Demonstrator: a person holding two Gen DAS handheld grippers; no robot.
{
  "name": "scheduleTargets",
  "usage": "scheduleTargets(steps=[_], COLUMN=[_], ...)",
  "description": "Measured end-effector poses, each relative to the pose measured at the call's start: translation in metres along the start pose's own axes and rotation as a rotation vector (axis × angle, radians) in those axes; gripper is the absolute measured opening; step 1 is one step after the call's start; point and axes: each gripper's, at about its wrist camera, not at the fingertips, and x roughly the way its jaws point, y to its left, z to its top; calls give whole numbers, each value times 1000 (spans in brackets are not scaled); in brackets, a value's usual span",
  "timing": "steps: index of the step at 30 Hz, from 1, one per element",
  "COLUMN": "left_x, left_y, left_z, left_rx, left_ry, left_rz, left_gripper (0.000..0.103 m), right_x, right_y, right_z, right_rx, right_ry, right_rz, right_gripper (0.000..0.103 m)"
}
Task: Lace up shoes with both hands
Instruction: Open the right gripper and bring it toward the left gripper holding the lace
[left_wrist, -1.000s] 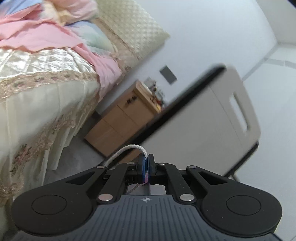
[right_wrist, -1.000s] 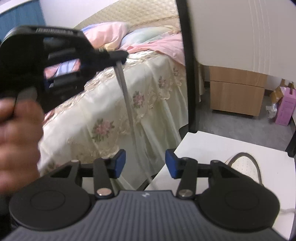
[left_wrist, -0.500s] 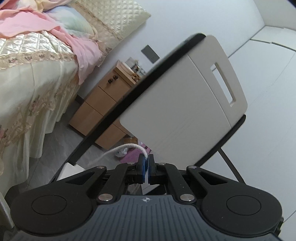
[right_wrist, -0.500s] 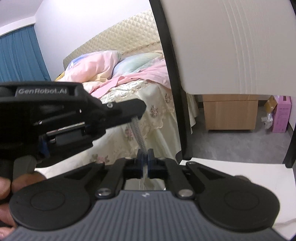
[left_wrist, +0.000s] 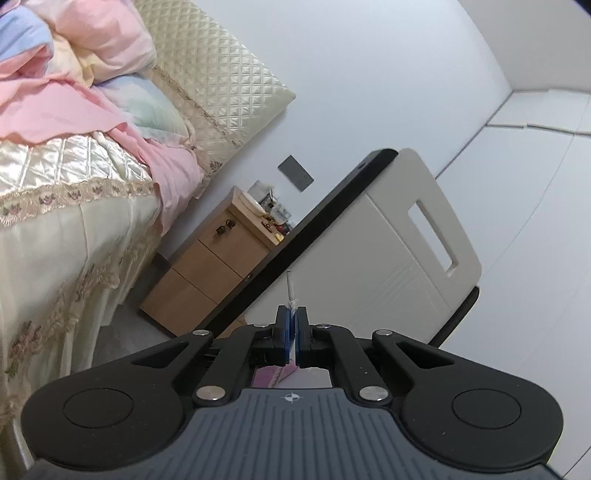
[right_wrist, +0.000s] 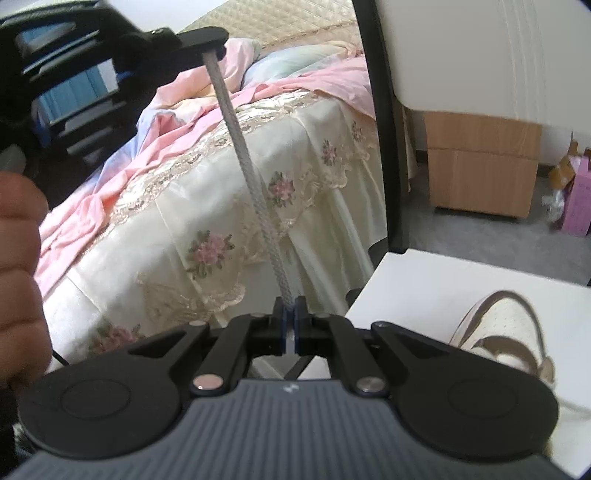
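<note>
Both ends pinched: my right gripper (right_wrist: 290, 325), jaws easing open, holds the white braided shoelace (right_wrist: 243, 155), which runs taut up-left to my clamped left gripper (left_wrist: 292, 332); the white perforated shoe (right_wrist: 506, 332) sits near right on the white bench (right_wrist: 424, 284).

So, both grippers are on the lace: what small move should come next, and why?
Probably tighten the right gripper on the lace first. Its jaws are opening slightly with the lace between them, while the left gripper pinches the lace near its tip and the stretch between them looks taut, so it might slip.
</note>
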Motion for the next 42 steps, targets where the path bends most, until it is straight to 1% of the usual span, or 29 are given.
scheduleTargets(steps=[2, 5, 8, 10, 11, 13, 17, 20, 21, 23, 24, 26, 29, 31, 32, 33, 34, 39, 42], left_x=[2, 7, 14, 21, 26, 36, 55, 65, 67, 71, 72, 75, 78, 77, 77, 77, 78, 77, 77], left_y=[-4, -11, -16, -23, -27, -38, -59, -74, -78, -85, -88, -93, -98, -99, -100, -100, -100, -101, -102], left_z=[0, -3, -6, -12, -16, -26, -54, -80, -88, -103, -111, -125, -141, -149, -152, -154, -155, -160, -162], left_rx=[51, 150, 217, 313, 366, 477, 679, 822, 860, 923, 954, 1003, 1085, 1118, 1127, 1135, 1142, 1176, 1182], left_ry=[-8, -12, 2, 15, 24, 37, 81, 105, 114, 136, 147, 161, 167, 169, 172, 174, 175, 159, 177], left_rz=[33, 107, 168, 253, 282, 316, 310, 298, 291, 271, 261, 244, 224, 212, 207, 204, 203, 201, 198], left_gripper=[3, 3, 3, 3, 3, 3, 3, 3, 3, 3, 3, 3, 3, 3, 3, 3, 3, 4, 6], right_x=[-1, -7, -15, -22, -26, -34, -51, -59, -61, -64, -65, -65, -65, -65, -65, -64, -63, -59, -61], right_y=[-2, -10, -22, -31, -37, -53, -99, -123, -129, -139, -143, -145, -141, -141, -141, -141, -142, -148, -152], right_z=[3, 7, 11, 14, 16, 23, 34, 37, 37, 36, 36, 36, 39, 39, 39, 39, 38, 34, 33], right_rx=[17, 51, 106, 132, 137, 168, 356, 466, 494, 552, 573, 596, 567, 564, 567, 572, 578, 632, 651], right_ry=[-11, -41, -70, -94, -105, -128, -204, -251, -267, -294, -300, -306, -297, -299, -302, -301, -298, -309, -316], right_rz=[16, 51, 81, 81, 75, 63, 107, 169, 190, 258, 292, 329, 318, 318, 322, 322, 319, 318, 310], right_gripper=[9, 41, 41, 41, 41, 41, 41, 41, 41, 41, 41, 41, 41, 38, 29, 12, 7, 3, 3])
